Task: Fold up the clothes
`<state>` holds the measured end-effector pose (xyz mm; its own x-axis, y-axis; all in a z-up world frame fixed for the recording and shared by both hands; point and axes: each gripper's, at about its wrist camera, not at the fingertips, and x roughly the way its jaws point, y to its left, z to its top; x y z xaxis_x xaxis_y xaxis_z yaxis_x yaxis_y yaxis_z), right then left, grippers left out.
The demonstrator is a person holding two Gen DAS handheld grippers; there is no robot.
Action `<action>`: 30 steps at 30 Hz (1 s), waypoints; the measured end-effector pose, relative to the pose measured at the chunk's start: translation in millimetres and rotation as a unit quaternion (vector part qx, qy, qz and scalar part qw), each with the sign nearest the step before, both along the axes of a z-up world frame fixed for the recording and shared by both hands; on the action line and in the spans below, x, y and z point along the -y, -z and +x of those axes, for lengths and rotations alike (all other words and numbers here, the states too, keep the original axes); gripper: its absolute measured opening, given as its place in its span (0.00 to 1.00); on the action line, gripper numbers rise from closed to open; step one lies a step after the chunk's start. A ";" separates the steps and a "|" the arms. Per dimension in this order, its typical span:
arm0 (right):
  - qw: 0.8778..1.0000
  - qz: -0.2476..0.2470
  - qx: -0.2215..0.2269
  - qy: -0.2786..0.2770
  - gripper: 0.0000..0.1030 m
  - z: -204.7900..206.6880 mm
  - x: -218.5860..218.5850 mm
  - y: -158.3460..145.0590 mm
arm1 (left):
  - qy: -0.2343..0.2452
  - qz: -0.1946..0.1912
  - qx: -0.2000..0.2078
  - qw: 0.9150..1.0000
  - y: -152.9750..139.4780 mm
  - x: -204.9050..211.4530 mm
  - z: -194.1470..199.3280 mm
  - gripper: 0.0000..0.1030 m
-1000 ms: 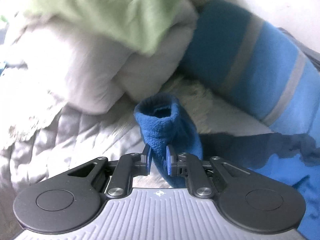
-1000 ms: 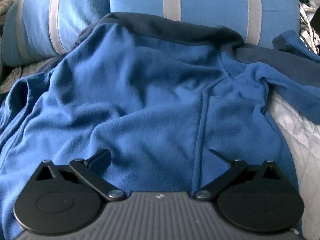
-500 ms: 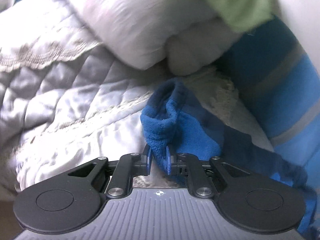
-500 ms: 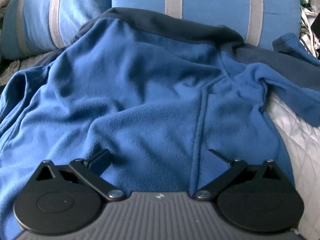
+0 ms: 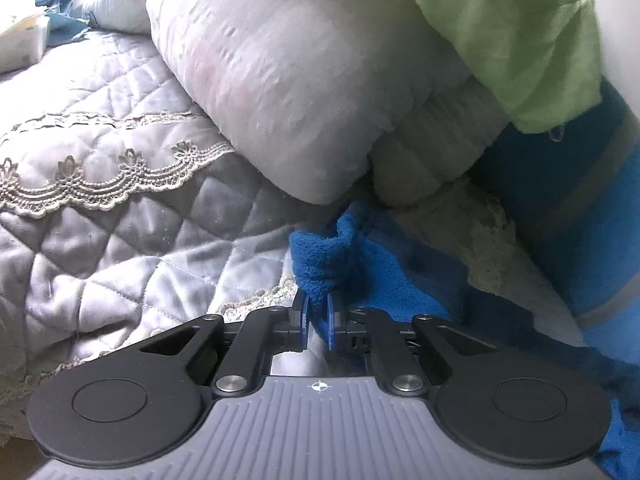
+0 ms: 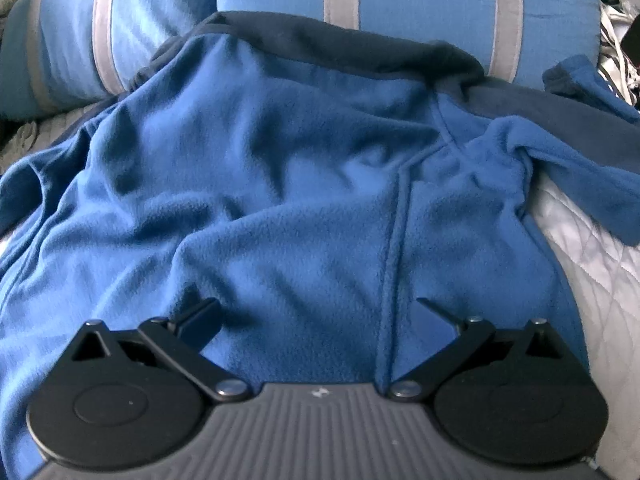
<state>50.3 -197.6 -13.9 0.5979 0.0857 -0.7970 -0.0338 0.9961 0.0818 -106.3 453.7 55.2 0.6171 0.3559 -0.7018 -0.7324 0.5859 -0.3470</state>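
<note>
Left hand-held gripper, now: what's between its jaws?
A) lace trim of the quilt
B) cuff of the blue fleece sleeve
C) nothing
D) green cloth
B: the left hand-held gripper has its blue pads shut on the bunched cuff of the blue fleece sleeve, above the quilt.

We see a royal-blue fleece jacket [image 6: 288,200] with a navy collar band, behind it bright blue pillows [image 6: 420,8] with grey stripes, beneath it a pale silver-grey quilted bedspread [image 5: 120,248] with beige lace trim, and beyond its cuff a lime-green cloth [image 5: 520,32].
</note>
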 end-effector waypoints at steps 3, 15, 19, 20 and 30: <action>1.000 -0.011 -0.002 -0.006 0.99 -1.1 -2.6 -0.2 | 0.010 0.001 -0.029 1.000 2.0 4.8 5.4 0.16; 0.996 0.084 0.024 0.024 1.00 -10.8 20.0 -22.7 | 0.131 0.040 0.019 0.990 -81.6 78.5 26.0 0.63; 0.992 0.118 0.037 0.039 1.00 -15.3 28.9 -29.9 | 0.219 0.041 0.043 0.974 -106.5 139.9 58.8 0.75; 0.991 0.120 0.038 0.041 1.00 -15.6 29.3 -30.5 | 0.242 0.034 0.045 0.969 -105.8 155.9 69.4 0.75; 0.991 0.122 0.037 0.038 1.00 -16.2 33.8 -30.6 | 0.366 -0.047 0.017 0.929 -33.7 291.5 170.7 0.75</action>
